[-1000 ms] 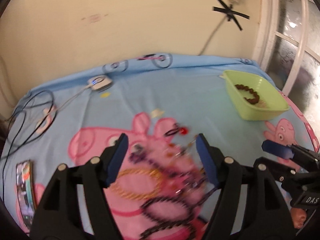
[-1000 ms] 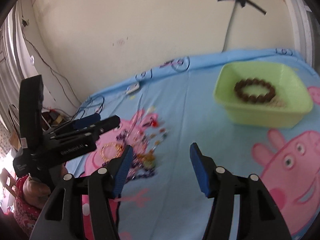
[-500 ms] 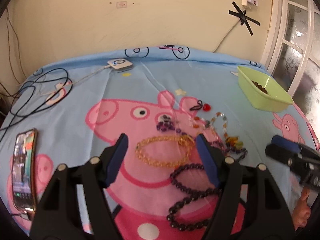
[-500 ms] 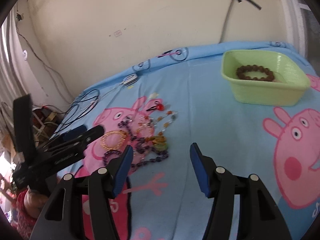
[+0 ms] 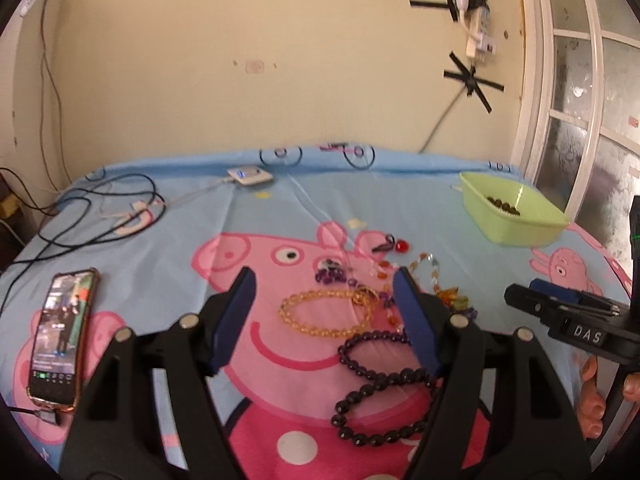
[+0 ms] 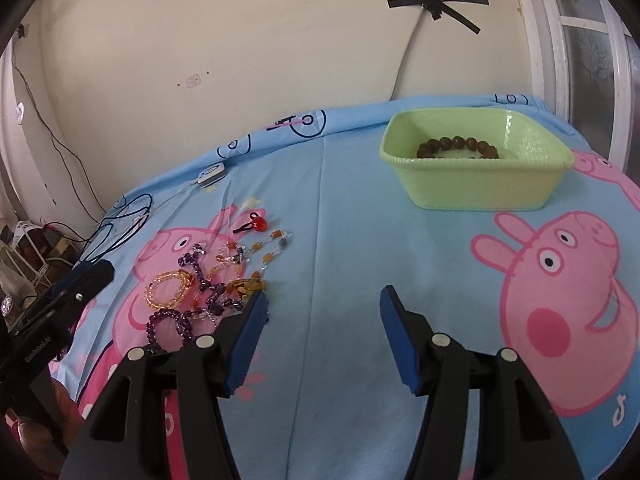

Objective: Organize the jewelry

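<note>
At the far left of the left wrist view, a phone (image 5: 62, 336) with a lit screen is seen lying on the blue cartoon-pig sheet (image 5: 192, 216); it is more fully in view than a second ago, when only an edge was shown. The left gripper (image 5: 324, 312) is seen with its jaws opening, wide, and nothing is gripped; the amber bead bracelet (image 5: 328, 312) is framed between them on the sheet, sharp now where it was blurred before. Beside it, the dark purple bead strand (image 5: 376, 376) is coiled, touching the heap of mixed beads (image 6: 224, 276). The red heart charm (image 5: 401, 246) is laid just beyond. Further right, the green basket (image 6: 480, 188) is set well apart from the heap, with a brown bead bracelet (image 6: 456, 146) inside. The right gripper (image 6: 324, 328) is held wide over bare sheet, empty. On its body "DAS" is read; "GeoRobot.AI" is read on the left gripper, roughly.
</note>
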Motion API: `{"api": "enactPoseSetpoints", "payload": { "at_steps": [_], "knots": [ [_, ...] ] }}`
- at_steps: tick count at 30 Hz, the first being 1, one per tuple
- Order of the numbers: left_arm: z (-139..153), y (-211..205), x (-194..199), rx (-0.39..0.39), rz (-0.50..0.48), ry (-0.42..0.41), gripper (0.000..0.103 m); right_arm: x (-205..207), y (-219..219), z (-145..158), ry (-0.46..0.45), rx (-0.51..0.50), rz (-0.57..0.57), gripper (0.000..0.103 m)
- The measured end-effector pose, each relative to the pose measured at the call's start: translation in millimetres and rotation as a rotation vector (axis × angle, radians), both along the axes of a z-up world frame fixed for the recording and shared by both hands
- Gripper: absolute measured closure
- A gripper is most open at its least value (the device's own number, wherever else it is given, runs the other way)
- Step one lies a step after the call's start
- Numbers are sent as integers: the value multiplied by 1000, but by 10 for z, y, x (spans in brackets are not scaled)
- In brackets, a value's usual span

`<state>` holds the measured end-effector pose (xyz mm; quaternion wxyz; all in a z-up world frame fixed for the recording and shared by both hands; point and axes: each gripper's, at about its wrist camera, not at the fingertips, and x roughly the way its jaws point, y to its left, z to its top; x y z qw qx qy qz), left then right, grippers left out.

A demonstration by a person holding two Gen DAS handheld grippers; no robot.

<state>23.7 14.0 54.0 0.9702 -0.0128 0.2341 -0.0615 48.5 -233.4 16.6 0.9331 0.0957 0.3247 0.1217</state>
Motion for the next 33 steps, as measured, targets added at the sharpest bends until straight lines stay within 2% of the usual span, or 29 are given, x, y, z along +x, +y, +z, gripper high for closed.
{"api": "enactPoseSetpoints", "payload": {
  "at_steps": [5,9,13,20,28,33],
  "knots": [
    [68,-37,-168,24,16,-88,21,7,8,2,8,6,7,68],
    [131,-37,-363,19,8,-193,8,-3,-2,0,6,14,12,68],
    [166,-51,-497,25,8,-264,6,-1,-2,-1,5,16,22,68],
    [152,-38,-387,20,23,-209,6,-12,13,5,-1,20,37,68],
    [126,2,-371,7,41,-194,6,-3,49,-7,12,21,57,68],
    [112,23,-313,10,85,-163,6,5,53,-10,14,31,73,68]
  ]
}}
